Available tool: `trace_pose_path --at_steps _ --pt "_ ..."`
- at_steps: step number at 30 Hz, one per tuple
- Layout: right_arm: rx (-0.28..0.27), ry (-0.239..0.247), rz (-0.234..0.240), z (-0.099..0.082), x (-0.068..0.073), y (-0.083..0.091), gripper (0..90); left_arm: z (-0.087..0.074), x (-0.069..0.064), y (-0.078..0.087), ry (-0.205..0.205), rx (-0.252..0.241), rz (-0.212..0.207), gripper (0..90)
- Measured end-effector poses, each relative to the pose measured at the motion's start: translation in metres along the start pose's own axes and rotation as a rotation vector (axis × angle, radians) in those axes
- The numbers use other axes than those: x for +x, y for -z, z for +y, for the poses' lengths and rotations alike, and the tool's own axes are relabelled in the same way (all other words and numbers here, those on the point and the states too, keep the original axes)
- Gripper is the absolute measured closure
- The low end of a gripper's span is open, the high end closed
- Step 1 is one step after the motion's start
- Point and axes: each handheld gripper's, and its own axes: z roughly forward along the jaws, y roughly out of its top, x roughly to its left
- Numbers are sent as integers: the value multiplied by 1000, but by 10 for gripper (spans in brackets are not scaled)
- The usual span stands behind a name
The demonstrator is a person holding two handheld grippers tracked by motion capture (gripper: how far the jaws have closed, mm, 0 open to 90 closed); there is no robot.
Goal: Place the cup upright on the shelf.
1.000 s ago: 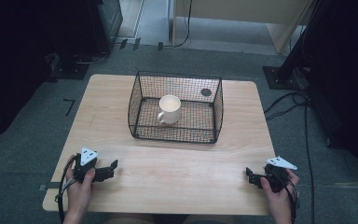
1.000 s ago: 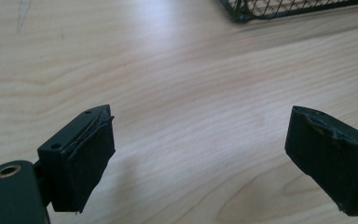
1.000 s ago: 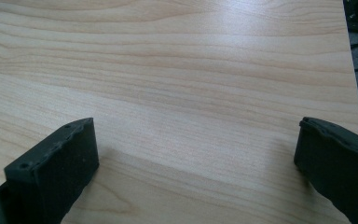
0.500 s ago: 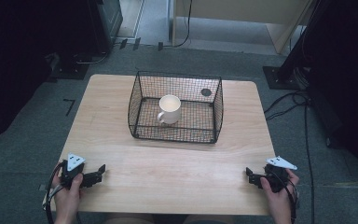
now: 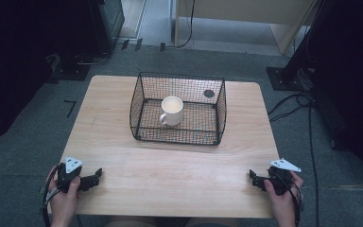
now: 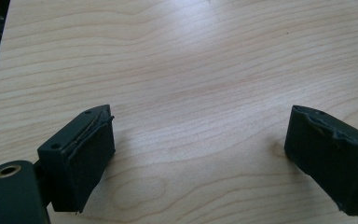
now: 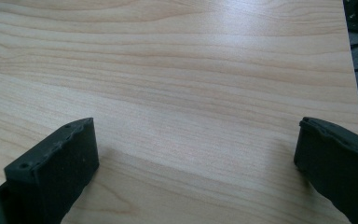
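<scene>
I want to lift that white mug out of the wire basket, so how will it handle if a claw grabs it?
The white mug looks rigid and glazed, so probably slippery. It stands upright on a broad base, unlikely to tip. The wire basket walls crowd a sideways approach.

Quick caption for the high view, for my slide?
White mug inside a wire basket on a wooden table; both open grippers rest at the near corners.

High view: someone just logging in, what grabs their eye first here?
The black wire basket at the middle back of the wooden table, with a white mug standing upright inside it. Next, the two hand-held grippers at the near edge: the left gripper at the near left corner and the right gripper at the near right, both with jaws wide apart over bare wood and holding nothing.
</scene>
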Motion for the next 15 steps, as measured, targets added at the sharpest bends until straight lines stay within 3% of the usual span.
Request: trace_pose_path --at_steps 5,10,15 --pt "0 0 0 0 0 0 0 0 1 -1 25 7 0 83" --pt "0 0 0 0 0 0 0 0 -2 0 58 7 30 83" --pt "0 0 0 0 0 0 0 3 -11 -3 137 8 106 83"
